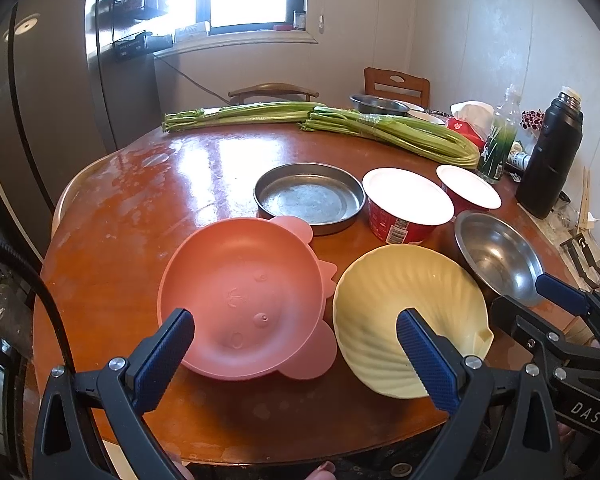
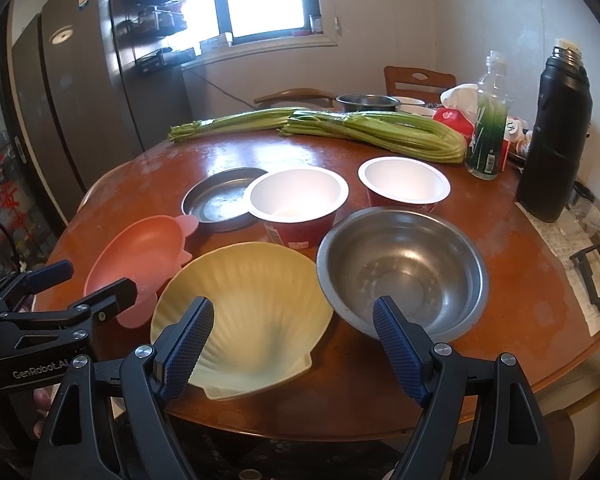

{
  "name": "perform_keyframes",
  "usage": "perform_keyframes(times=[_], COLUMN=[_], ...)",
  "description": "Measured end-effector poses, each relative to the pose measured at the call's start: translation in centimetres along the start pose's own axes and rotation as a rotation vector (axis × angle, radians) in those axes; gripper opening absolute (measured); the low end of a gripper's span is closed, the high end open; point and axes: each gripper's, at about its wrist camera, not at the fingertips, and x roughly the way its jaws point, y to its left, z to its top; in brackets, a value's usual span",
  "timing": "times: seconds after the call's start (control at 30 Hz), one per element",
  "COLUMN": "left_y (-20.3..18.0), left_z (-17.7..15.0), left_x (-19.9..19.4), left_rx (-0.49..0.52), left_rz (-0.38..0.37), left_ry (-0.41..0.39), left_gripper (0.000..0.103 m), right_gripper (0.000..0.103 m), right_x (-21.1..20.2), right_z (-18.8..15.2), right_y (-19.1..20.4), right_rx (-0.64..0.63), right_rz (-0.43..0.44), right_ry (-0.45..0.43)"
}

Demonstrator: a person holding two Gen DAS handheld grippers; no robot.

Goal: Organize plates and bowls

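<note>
Both sets of jaws gape wide and grasp nothing — the left gripper (image 1: 296, 354) hangs over the pink plate (image 1: 240, 300), the right gripper (image 2: 294, 344) between the yellow shell dish (image 2: 244, 312) and steel bowl (image 2: 404, 268). All rest near the tabletop (image 2: 520, 292) front edge — two paper bowls (image 2: 298, 200) and a metal pan (image 1: 310, 196) just behind.

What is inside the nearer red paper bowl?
The nearer red paper bowl has a white interior with a small pale residue at the bottom, seen from the right wrist. Its near inner wall is hidden by its rim.
</note>
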Motion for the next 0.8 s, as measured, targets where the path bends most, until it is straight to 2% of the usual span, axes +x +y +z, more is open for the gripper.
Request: perform_keyframes(times=[0.8], left_y=[0.17], left_z=[-0.29], left_x=[-0.09], left_rx=[-0.008], left_rz=[0.005], left_ry=[-0.009], left_gripper=[0.102], right_gripper=[0.083], right_x=[0.22], right_z=[-0.16], right_y=[0.61], right_rx=[-0.018], right_rz=[0.007], right_ry=[-0.002])
